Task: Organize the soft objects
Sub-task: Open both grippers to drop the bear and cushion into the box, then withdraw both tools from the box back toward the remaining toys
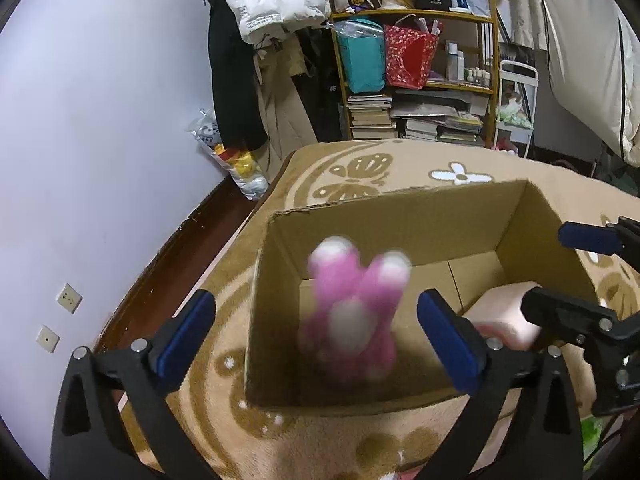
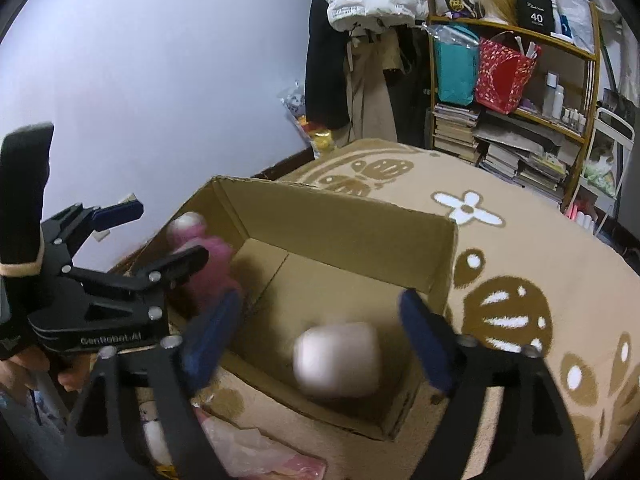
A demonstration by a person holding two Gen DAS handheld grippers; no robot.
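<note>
An open cardboard box (image 1: 400, 216) stands on a beige patterned blanket; it also shows in the right wrist view (image 2: 344, 216). A pink and white plush toy (image 1: 356, 312), blurred, hangs free over the box between the spread fingers of my open left gripper (image 1: 316, 336); nothing touches it. It also shows in the right wrist view (image 2: 208, 256) at the box's left wall. A pale pink soft block (image 2: 338, 362), blurred, is in the air over the box between the fingers of my open right gripper (image 2: 320, 340). The block shows in the left wrist view (image 1: 504, 312) too.
A shelf (image 1: 416, 76) with books, bags and bottles stands behind the blanket. Coats and a white bag hang beside it. A plain wall and dark floor strip (image 1: 172, 256) lie left. Pink and white soft items (image 2: 256, 456) lie near the box's front.
</note>
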